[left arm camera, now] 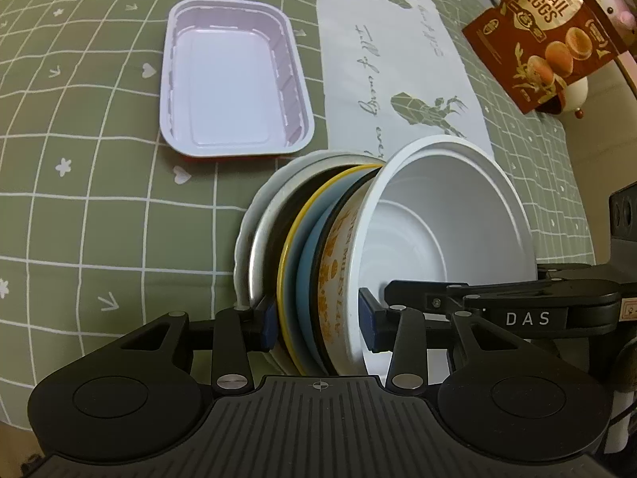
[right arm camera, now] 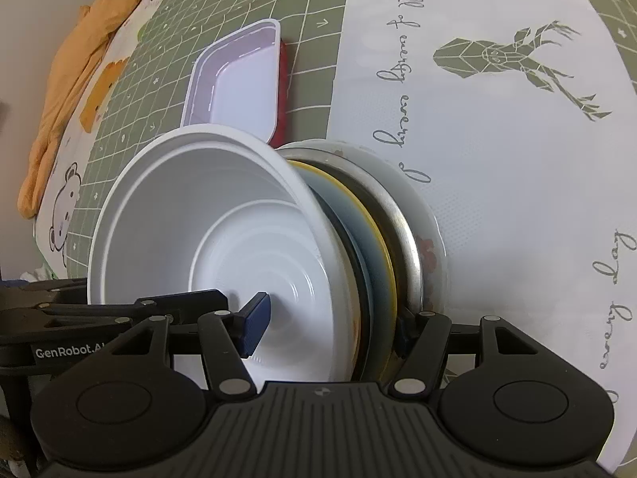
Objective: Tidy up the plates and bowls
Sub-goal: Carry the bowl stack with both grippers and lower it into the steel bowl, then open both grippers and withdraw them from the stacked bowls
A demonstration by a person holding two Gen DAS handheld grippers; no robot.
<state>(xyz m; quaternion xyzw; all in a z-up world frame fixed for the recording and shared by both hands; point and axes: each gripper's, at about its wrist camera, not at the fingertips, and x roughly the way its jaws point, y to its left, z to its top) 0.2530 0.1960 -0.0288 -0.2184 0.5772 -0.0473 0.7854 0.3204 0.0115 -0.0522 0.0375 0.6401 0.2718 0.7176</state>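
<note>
**Two grippers clamp one stack of dishes on edge**

Two grippers meet on the same nested stack, which stands on its edge on the tablecloth [left arm camera: 79, 183] rather than lying flat. Seen from the left wrist, the stack runs from a white scalloped plate [left arm camera: 245, 231] at the far left, through a metal dish [left arm camera: 258, 247], a yellow-rimmed plate [left arm camera: 290, 247] and a blue plate [left arm camera: 308, 263], to a white bowl [left arm camera: 450, 215] whose outer wall carries orange print. The bowl's mouth faces right in this view.

The left gripper [left arm camera: 318, 322] straddles the lower rim of the stack at a middling width. Its left pad sits against the metal dish and yellow-rimmed plate side, and its right pad reaches inside the bowl; whether that right pad presses on the bowl wall I cannot tell.

The right gripper [right arm camera: 330, 326] grasps the same stack from the opposite side. One blue pad lies inside the white bowl [right arm camera: 207, 215] near its base, the other is tucked behind the metal dish [right arm camera: 402, 223], just in front of the white scalloped plate [right arm camera: 430, 215]. Its jaws are partly closed with the dishes between them, and the far pad appears to bear on the stack.

Beyond the stack, an empty white rectangular tray [left arm camera: 235, 83] with a red outside sits flat on the green checked cloth, close to but apart from the plates. A white table runner [right arm camera: 497, 159] with deer prints lies beside it. A quail-egg packet [left arm camera: 545, 36] stands at the far right edge, and an orange cloth [right arm camera: 75, 79] lies at the table's other edge.
</note>
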